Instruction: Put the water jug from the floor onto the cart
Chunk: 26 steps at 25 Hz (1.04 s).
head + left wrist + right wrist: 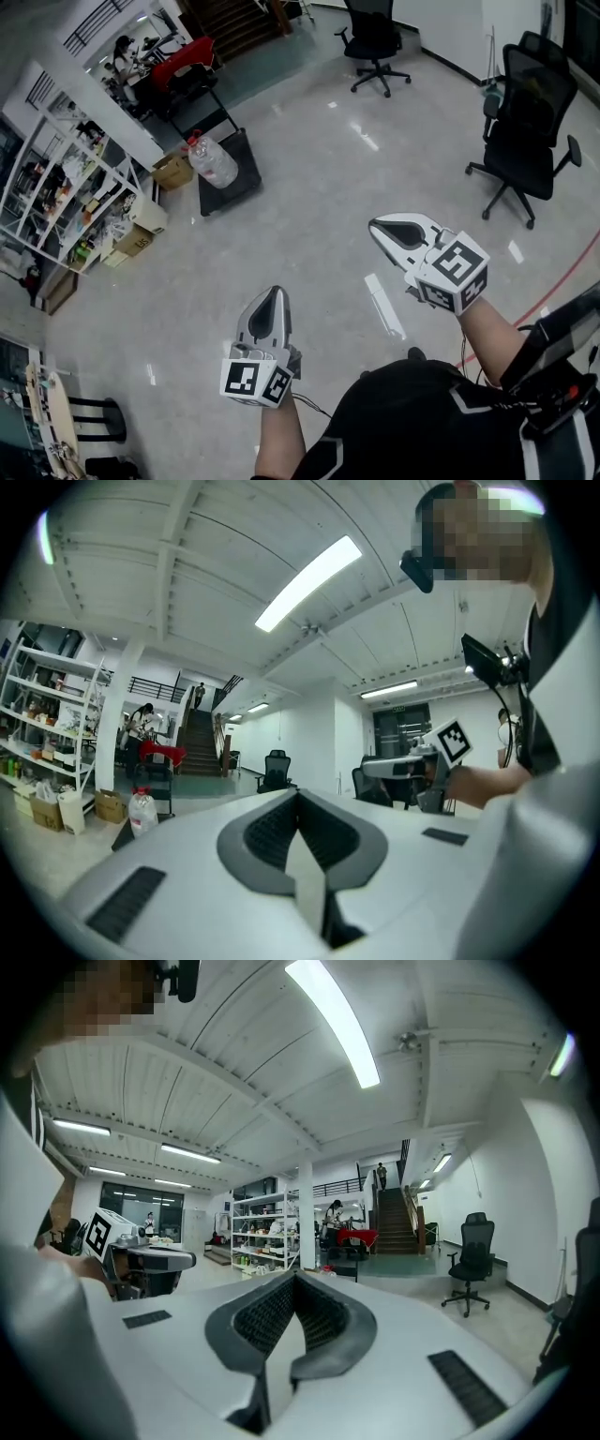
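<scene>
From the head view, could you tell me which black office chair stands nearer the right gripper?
The office chair at the picture's right edge; the other chair stands farther off, at the top.

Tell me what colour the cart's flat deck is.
Black. The cart shows best in the head view.

The water jug [215, 162] is a big clear plastic bottle with a red cap, and it stands upright on the cart [236, 178]. The cart is a low, flat, black platform. The jug sits against the platform's left edge, toward its far end in the head view.
</scene>
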Motion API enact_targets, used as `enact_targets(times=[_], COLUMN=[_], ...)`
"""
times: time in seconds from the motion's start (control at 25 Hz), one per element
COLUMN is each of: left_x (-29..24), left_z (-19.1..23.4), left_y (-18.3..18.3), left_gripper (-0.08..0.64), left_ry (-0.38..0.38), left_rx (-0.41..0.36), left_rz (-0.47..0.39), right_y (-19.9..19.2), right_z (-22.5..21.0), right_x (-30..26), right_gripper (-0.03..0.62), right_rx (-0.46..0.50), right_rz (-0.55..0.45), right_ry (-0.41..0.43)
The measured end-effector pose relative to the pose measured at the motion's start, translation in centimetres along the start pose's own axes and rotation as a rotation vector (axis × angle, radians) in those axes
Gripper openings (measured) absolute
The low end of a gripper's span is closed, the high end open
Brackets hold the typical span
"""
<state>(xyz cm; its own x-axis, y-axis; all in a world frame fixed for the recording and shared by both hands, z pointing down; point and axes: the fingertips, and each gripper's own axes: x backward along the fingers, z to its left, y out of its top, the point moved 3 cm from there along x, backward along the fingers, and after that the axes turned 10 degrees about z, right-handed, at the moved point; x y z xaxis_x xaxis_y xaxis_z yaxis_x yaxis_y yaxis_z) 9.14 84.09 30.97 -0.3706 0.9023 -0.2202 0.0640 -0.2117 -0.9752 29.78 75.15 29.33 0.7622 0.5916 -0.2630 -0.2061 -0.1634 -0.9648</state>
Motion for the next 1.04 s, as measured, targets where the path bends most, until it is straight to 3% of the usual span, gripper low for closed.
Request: enact_targets(times=[0.56,1.04], left_x=[-0.4,-1.1], left_z=[-0.3,-1.2], left_y=[0.8,0.7], left_gripper=[0.002,0.002], left_ry=[0.023,0.007], left_rx=[0.007,0.012], left_rz=[0.004,0.002], right_y=[-0.1,-0.7], right_z=[-0.7,-1.0], right_x=[0.3,0.9], right_gripper=[0.002,0.003], right_rx=[-0.053,-0.030], right_rz=[0.000,0.039], right_ry=[-0.014,-0.040])
